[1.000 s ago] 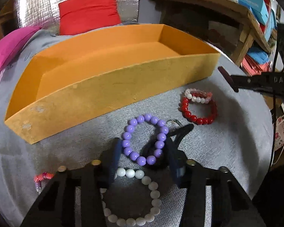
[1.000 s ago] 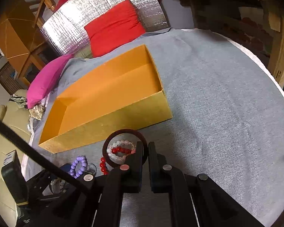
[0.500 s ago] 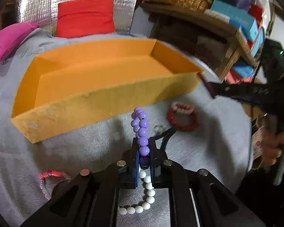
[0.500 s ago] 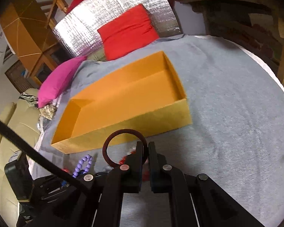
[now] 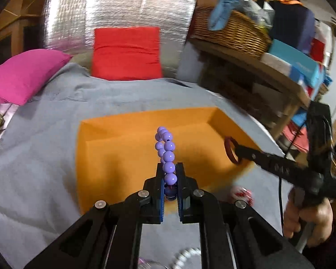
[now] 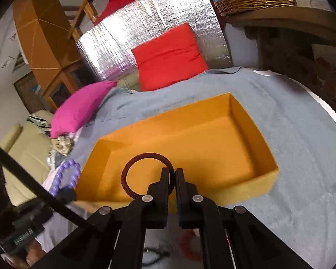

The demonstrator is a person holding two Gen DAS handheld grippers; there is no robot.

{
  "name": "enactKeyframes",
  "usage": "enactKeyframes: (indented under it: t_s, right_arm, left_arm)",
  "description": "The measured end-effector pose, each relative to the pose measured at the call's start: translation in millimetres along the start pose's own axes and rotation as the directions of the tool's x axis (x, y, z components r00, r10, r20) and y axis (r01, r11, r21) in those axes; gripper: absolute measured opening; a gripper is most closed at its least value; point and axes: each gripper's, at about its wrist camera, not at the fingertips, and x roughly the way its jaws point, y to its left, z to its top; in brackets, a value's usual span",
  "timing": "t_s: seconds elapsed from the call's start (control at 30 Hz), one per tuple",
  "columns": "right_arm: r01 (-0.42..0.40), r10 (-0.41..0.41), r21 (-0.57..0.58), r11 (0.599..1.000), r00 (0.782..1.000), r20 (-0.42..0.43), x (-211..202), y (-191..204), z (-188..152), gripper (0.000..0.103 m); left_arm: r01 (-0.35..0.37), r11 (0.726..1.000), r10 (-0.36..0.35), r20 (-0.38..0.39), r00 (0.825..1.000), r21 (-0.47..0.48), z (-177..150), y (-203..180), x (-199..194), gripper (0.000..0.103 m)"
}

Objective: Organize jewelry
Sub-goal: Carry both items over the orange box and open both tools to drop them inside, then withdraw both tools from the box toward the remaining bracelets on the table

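Carrying | left tongs [image 5: 169, 180] clamped on purple bead bracelet [image 5: 165, 148], right tongs [image 6: 172, 176] clamped on dark ring bangle [image 6: 145, 174] | both over orange box [image 6: 246, 121] ahead | beads: light, slippery, floppy, pinch the strand; bangle: stiff, grip the rim

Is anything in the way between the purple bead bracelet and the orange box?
Nothing visible. The left tongs hold the purple bead bracelet up over the open orange box, whose floor looks bare below it.
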Motion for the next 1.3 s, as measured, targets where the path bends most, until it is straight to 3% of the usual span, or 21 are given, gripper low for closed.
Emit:
enactKeyframes:
  t_s: [0.1, 0.2, 0.4, 0.47, 0.5, 0.53, 0.6, 0.67, 0.97, 1.03, 1.17, 1.23, 1.27, 1.3]
  right_arm:
    - [0.036, -0.037, -0.013, 0.999, 0.998, -0.043, 26, 9, 7, 0.006]
    - [0.070, -0.071, -0.019, 0.997, 0.993, -0.091, 50, 11, 11, 0.006]
    - [0.102, -0.107, -0.046, 0.994, 0.989, -0.104, 76, 18, 20, 0.007]
    - [0.102, -0.106, -0.041, 0.994, 0.989, -0.101, 80, 17, 20, 0.007]
    - [0.100, -0.103, -0.038, 0.994, 0.990, -0.099, 80, 15, 21, 0.010]
    - [0.104, -0.107, -0.033, 0.994, 0.989, -0.102, 80, 13, 21, 0.012]
    - [0.093, -0.094, -0.015, 0.996, 0.991, -0.093, 76, 8, 23, 0.026]
    - [0.073, -0.072, 0.008, 0.997, 0.996, -0.053, 66, 3, 25, 0.032]
    - [0.036, -0.036, 0.028, 0.999, 0.999, -0.002, 26, -4, 24, 0.032]
    - [0.026, -0.026, 0.040, 0.999, 1.000, -0.002, 17, -8, 20, 0.032]
    - [0.014, -0.013, 0.069, 0.997, 1.000, -0.008, -4, -15, 9, 0.033]
    - [0.012, -0.011, 0.067, 0.998, 1.000, -0.009, -14, -18, 4, 0.046]
    - [0.014, -0.014, 0.068, 0.998, 1.000, -0.005, -21, -21, -1, 0.060]
    - [0.020, -0.021, 0.072, 0.997, 1.000, 0.007, -30, -24, -7, 0.065]
  left_arm:
    - [-0.042, 0.999, 0.041, -0.060, 0.997, -0.019, 0, 17, 23, 0.010]
    - [-0.032, 0.998, 0.026, -0.107, 0.994, -0.057, -8, 29, 41, 0.010]
    - [-0.057, 0.997, 0.050, -0.125, 0.991, -0.056, -8, 30, 53, 0.010]
    - [-0.086, 0.995, 0.079, -0.141, 0.987, -0.044, -10, 29, 58, 0.016]
    - [-0.094, 0.995, 0.088, -0.146, 0.985, -0.036, -9, 28, 60, 0.027]
    - [-0.104, 0.994, 0.100, -0.140, 0.985, -0.024, -11, 27, 58, 0.039]
    - [-0.126, 0.992, 0.124, -0.112, 0.986, -0.006, -13, 25, 52, 0.051]
    - [-0.139, 0.990, 0.139, -0.100, 0.985, 0.004, -14, 25, 46, 0.051]
    - [-0.216, 0.976, 0.217, -0.030, 0.976, 0.029, -32, 28, -1, 0.052]
    - [-0.226, 0.974, 0.227, -0.003, 0.974, 0.020, -38, 28, -17, 0.059]
    - [-0.218, 0.976, 0.218, 0.015, 0.976, -0.020, -53, 27, -40, 0.062]
    - [-0.224, 0.974, 0.225, 0.014, 0.974, -0.033, -64, 26, -48, 0.063]
    - [-0.225, 0.973, 0.226, 0.010, 0.974, -0.040, -68, 26, -51, 0.063]
    - [-0.221, 0.974, 0.221, -0.003, 0.975, -0.047, -76, 25, -53, 0.063]
